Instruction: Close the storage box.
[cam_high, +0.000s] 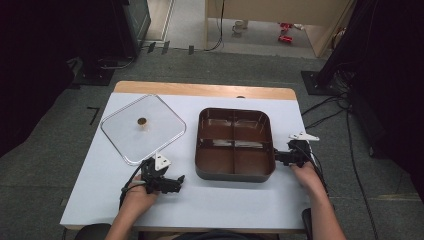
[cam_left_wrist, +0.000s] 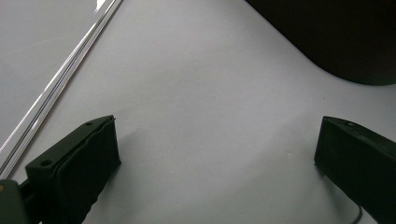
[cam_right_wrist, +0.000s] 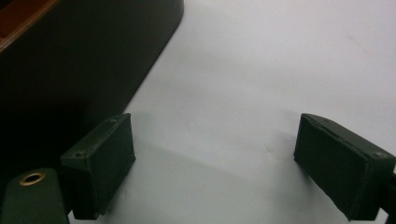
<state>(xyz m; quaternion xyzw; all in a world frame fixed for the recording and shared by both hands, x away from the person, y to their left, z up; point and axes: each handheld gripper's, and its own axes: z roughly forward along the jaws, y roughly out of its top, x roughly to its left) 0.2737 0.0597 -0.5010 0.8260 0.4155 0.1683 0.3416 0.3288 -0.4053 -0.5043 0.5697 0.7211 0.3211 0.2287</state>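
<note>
A dark brown divided tray (cam_high: 235, 172) sits in the middle of the white table. A clear square lid (cam_high: 125, 137) with a small brown knob lies flat to its left. My left gripper (cam_high: 179, 181) rests low near the front, between lid and tray, open with only bare table between its jaws (cam_left_wrist: 217, 154). The lid's edge (cam_left_wrist: 60, 79) and a tray corner (cam_left_wrist: 345, 42) flank it. My right gripper (cam_high: 278, 157) is at the tray's right side, open and holding nothing (cam_right_wrist: 215, 158). The tray's dark wall (cam_right_wrist: 70, 70) is just left of its left jaw.
The white table (cam_high: 230, 200) has a wooden strip along its far edge. Beyond it lie grey carpet, cables and dark stands at both sides. A person's hands hold both grippers from the near edge.
</note>
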